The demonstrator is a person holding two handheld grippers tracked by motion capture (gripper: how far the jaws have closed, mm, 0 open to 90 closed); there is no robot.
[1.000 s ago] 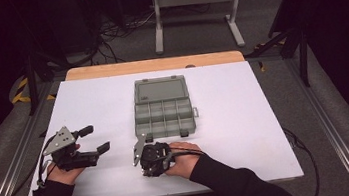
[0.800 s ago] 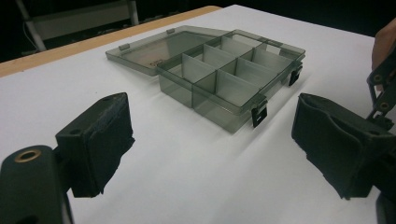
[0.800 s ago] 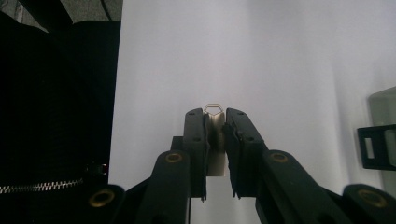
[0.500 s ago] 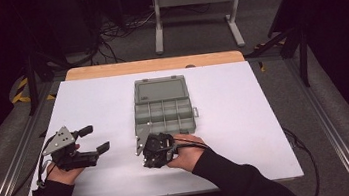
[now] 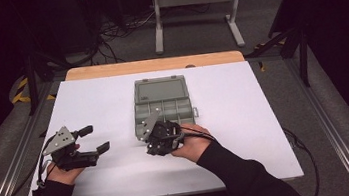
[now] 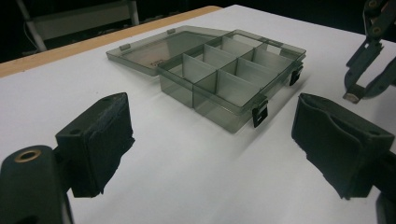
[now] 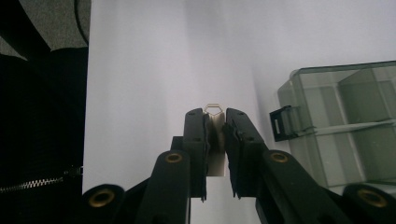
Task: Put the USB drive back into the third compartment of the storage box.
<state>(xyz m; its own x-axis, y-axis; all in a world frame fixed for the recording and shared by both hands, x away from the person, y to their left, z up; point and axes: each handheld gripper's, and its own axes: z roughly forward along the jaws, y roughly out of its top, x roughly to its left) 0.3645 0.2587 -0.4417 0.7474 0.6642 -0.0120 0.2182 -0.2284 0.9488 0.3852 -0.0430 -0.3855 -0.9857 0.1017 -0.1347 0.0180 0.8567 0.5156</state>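
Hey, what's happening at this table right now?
A person sits at a white table with a gripper in each hand. The right gripper is shut on a small flat metal piece, held just in front of an open grey compartment box, near its latch side. All the compartments that can be seen look empty. The left gripper rests off to the side, jaws open and holding nothing.

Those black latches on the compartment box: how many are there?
2, both on the box's front wall: one latch near the left corner, one latch near the right. None seems hidden.
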